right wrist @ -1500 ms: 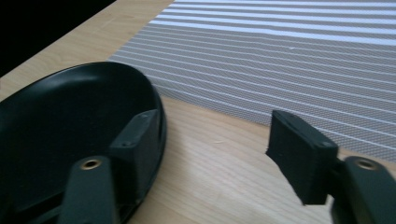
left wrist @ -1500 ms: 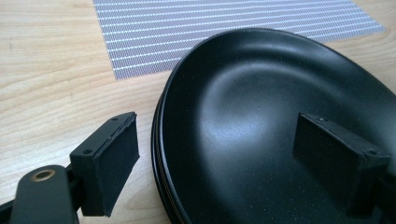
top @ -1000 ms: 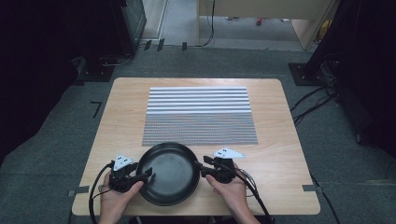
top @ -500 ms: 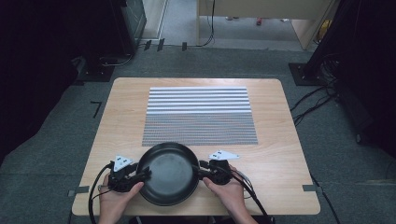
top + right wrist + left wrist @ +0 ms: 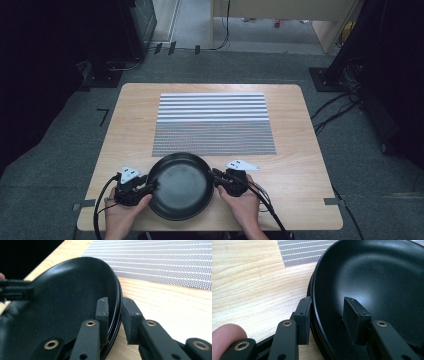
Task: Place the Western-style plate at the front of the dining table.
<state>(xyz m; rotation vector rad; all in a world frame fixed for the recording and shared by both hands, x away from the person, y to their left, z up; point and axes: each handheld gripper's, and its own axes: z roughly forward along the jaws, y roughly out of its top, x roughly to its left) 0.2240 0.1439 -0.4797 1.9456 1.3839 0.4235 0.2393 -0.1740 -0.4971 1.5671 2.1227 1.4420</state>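
The left hand-held gripper straddles the left rim of the black pan, jaws just closing, inner pad not yet touching. The pan sits at the desk's near edge. The right hand-held gripper, jaws also just closing, grasps its right rim.

The left gripper sat at the left rim of the round black pan, its jaws just closing astride that rim. The right gripper sat at the opposite rim, jaws likewise closing, nearly pinching it.
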